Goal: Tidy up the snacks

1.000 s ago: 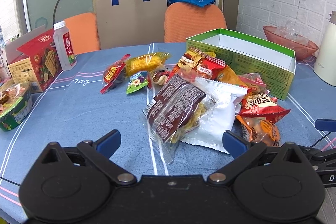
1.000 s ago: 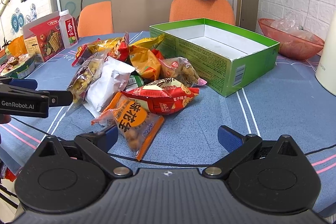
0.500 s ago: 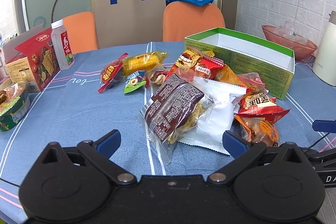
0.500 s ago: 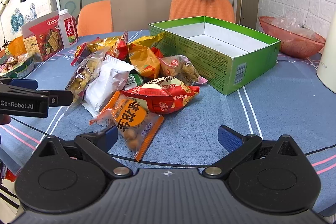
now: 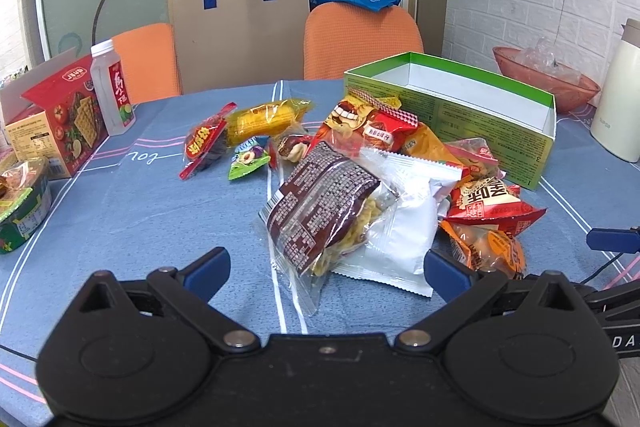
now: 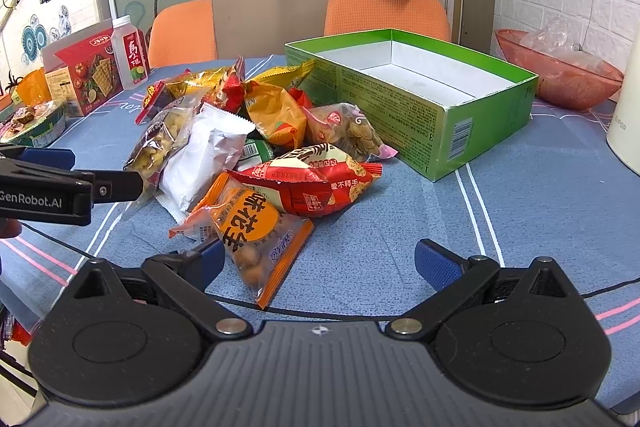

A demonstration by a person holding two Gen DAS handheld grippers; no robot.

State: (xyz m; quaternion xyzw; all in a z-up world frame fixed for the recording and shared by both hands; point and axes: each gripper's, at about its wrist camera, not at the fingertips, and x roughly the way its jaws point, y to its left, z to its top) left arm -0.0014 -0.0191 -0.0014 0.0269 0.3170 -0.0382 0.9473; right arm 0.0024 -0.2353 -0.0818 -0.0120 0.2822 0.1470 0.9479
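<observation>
A pile of snack packets lies on the blue tablecloth beside an open green box (image 5: 472, 107) (image 6: 420, 99), which is empty. Nearest my left gripper (image 5: 326, 267) are a brown-and-clear packet (image 5: 320, 211) and a white packet (image 5: 404, 211). My left gripper is open, just short of them. My right gripper (image 6: 318, 263) is open over the near end of an orange peanut packet (image 6: 252, 231); a red packet (image 6: 308, 183) lies behind it. Each gripper shows in the other's view: the left gripper's arm (image 6: 52, 187), a right fingertip (image 5: 612, 240).
A red cracker box (image 5: 60, 115), a clear bottle (image 5: 112, 87) and a round tub (image 5: 20, 211) stand at the left. A pink bowl (image 5: 548, 79) and a white jug (image 5: 620, 95) stand at the right. Orange chairs (image 5: 360, 39) and a cardboard bag are behind the table.
My left gripper has drifted slightly forward toward the brown and white packets. My right gripper has edged closer to the orange packet. Both stay open.
</observation>
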